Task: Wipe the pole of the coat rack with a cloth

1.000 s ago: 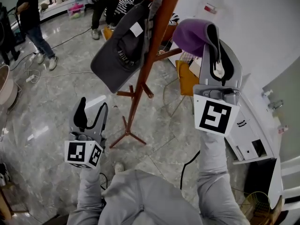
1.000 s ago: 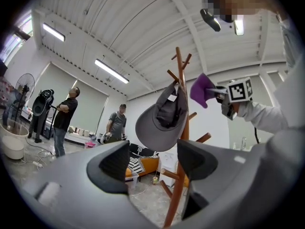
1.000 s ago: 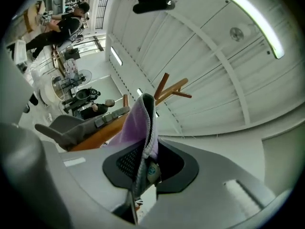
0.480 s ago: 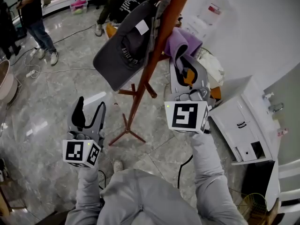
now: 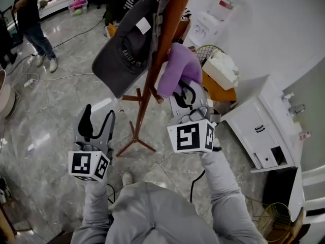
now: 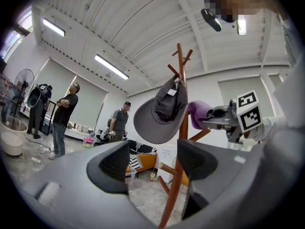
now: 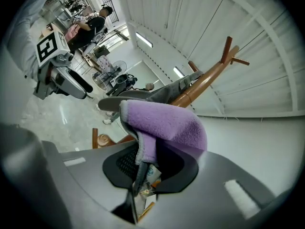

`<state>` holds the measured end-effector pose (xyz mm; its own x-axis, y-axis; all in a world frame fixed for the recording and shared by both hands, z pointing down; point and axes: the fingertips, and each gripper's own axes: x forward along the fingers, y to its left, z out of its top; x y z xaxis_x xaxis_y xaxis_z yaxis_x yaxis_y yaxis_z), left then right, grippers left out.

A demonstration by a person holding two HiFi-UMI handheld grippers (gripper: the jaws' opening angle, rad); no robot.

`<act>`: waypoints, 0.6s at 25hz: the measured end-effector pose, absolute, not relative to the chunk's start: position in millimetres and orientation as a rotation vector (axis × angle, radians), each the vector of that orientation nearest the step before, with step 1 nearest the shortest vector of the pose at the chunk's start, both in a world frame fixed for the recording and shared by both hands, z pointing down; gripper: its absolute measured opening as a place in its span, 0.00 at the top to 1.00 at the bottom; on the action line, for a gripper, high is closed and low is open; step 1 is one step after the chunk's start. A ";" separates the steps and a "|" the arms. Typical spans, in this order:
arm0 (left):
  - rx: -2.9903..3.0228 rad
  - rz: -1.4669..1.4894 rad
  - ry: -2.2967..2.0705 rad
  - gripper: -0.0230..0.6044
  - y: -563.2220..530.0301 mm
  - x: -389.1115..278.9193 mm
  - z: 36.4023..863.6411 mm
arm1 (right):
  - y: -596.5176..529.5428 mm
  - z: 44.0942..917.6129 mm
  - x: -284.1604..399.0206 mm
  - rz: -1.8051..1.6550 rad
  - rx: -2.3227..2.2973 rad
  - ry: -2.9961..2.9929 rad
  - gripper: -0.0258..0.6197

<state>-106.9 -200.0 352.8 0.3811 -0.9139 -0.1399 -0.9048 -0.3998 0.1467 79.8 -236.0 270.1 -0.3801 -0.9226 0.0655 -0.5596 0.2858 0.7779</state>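
My right hand-held gripper (image 5: 184, 94) is clenched on the purple cloth (image 5: 179, 67). In the right gripper view the cloth (image 7: 167, 123) bunches over both jaws, and only a narrow fold is actually pinched between them. From the head view the cloth sits against the right side of the coat rack pole (image 5: 163, 44), about mid-height, just above a short lower peg (image 5: 158, 98). I judge it to be touching the wood, though I cannot confirm how firmly.

My left hand-held gripper (image 5: 100, 115) is released, jaws apart with nothing between them. It hangs low and to the left, well apart from the pole. In its own view the pole (image 6: 182, 128) shows beyond the gap, not inside it.

Several things could go wrong from here:

1. The rack stands on slim splayed feet (image 5: 134, 141) on a glossy floor. With nothing bracing it, a sideways push from the cloth could rock it or make it slide.
2. The grey cap (image 5: 122, 55) hangs from a peg on the far side of the pole. An upward stroke could bump its peg and knock it loose.
3. A downward stroke runs into the lower peg, where the loose bulk of cloth could snag and pull out of that thin pinch.
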 end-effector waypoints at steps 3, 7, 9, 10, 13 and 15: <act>2.571 -0.303 -1.697 0.42 -199.7 -106.9 353.9 | -231.2 290.1 84.6 -0.873 1.315 -2.052 0.88; 2.567 -0.292 -1.702 0.42 -198.6 -108.6 354.5 | -225.0 315.4 92.8 -0.791 1.324 -2.065 0.88; 2.566 -0.287 -1.704 0.42 -198.2 -108.8 354.9 | -222.0 328.9 100.2 -0.732 1.339 -2.077 0.88; 2.564 -0.285 -1.705 0.42 -198.0 -109.0 355.1 | -220.4 336.3 104.0 -0.695 1.348 -2.087 0.88; 2.559 -0.279 -1.712 0.42 -197.5 -110.2 356.2 | -214.1 358.8 112.3 -0.570 1.374 -2.126 0.88; 2.556 -0.274 -1.715 0.42 -197.0 -110.5 357.3 | -208.4 373.4 116.0 -0.489 1.389 -2.151 0.88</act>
<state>-110.5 -197.0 357.3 0.3685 -0.9221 -0.1182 -0.9130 -0.3830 0.1405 116.0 -208.4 373.4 -0.3324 -0.9135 0.2347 -0.7221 0.4066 0.5597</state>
